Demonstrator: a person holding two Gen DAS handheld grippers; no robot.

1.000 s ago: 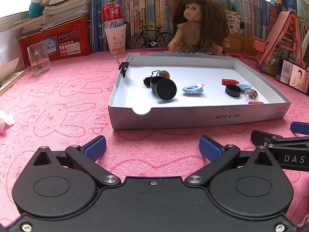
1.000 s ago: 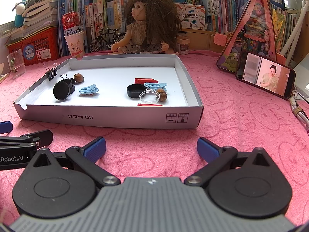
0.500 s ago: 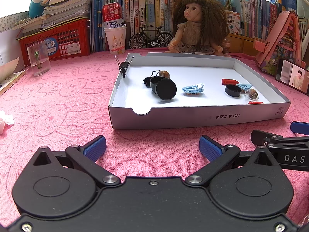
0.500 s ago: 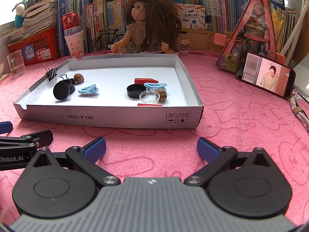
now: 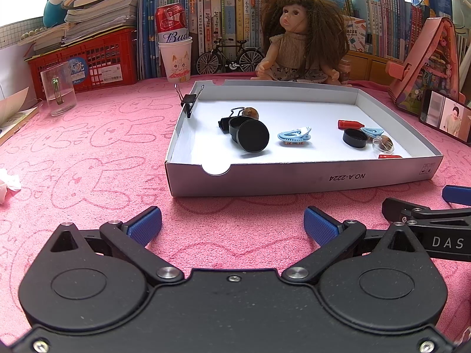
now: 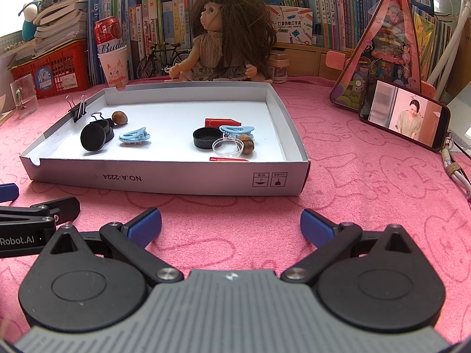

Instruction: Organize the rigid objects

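Note:
A shallow white cardboard tray (image 5: 294, 176) (image 6: 164, 178) sits on the pink cloth. Inside lie a black round lid (image 5: 253, 138) (image 6: 93, 137), a black binder clip (image 5: 225, 123), two hazelnuts (image 5: 250, 113) (image 6: 246, 144), two blue hair clips (image 5: 294, 136) (image 6: 134, 138), a black cap (image 5: 354, 138) (image 6: 204, 137), a clear lid (image 6: 227, 148) and red caps (image 5: 348, 124) (image 6: 221, 122). Another binder clip (image 5: 188, 101) grips the tray's left wall. My left gripper (image 5: 232, 225) and right gripper (image 6: 231, 225) are open and empty, just in front of the tray.
A doll (image 5: 300, 38), a toy bicycle (image 5: 229, 56), a paper cup with a can (image 5: 175, 58), a red basket (image 5: 85, 58) and books stand behind the tray. A glass mug (image 5: 59, 91) is at left, a phone (image 6: 404, 116) and pink toy house (image 6: 385, 44) at right.

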